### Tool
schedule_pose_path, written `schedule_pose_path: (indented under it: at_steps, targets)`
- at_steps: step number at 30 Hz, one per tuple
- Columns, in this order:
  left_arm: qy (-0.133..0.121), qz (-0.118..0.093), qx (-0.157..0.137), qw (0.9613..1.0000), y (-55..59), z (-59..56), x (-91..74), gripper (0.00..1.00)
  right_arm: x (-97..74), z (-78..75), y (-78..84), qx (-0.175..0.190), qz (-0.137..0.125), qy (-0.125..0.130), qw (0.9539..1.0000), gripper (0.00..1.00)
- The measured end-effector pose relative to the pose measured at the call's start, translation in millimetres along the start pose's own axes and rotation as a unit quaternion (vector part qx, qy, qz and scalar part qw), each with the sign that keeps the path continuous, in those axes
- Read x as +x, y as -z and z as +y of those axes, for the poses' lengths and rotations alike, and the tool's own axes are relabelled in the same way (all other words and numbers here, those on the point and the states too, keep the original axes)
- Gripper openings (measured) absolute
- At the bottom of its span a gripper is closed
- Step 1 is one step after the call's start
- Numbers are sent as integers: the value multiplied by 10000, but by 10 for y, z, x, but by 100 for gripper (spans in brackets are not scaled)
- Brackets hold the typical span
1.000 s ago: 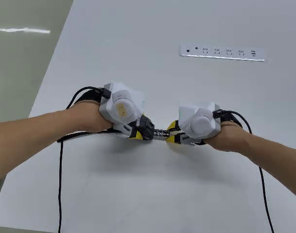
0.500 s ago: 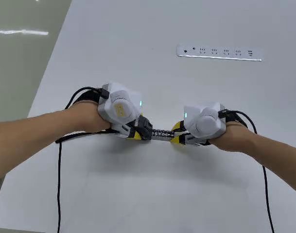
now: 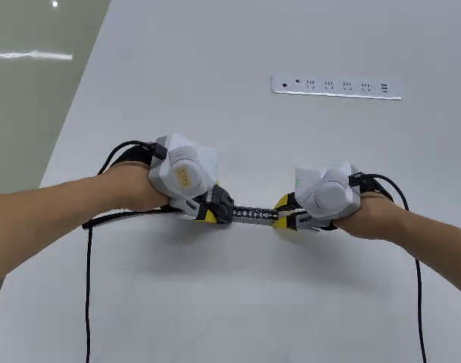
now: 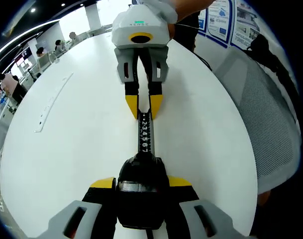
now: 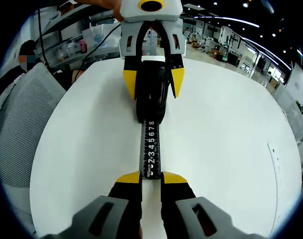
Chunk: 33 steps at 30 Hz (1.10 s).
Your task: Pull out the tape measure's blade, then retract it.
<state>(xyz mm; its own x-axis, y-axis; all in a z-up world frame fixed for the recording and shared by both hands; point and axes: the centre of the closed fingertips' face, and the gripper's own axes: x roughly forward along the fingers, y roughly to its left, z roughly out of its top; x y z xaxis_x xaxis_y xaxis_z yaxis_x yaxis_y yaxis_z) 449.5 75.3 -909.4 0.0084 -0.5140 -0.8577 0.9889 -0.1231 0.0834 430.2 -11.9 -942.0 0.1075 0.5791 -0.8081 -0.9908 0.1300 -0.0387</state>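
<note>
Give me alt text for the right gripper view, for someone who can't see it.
The right gripper, yellow-tipped jaws shut, pinches the end of a pale numbered tape blade stretched a short way over a white tabletop. At the far end the left gripper clamps the black tape measure case.

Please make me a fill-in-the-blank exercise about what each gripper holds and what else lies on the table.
1. The left gripper is shut on the tape measure, gripping its black ____.
2. The right gripper pinches the tip of the blade; the highest number readable on it in the right gripper view is ____.
3. The power strip lies on a ____ table.
Missing words: case; 8; white.
</note>
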Motion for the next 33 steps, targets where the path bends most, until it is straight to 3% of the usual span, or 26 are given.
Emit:
schedule_pose_path:
  at_steps: [33]
  targets:
    - [41,29,9,10000,4,3,2,33,-286,1,352,94,144,-12,9999,13]
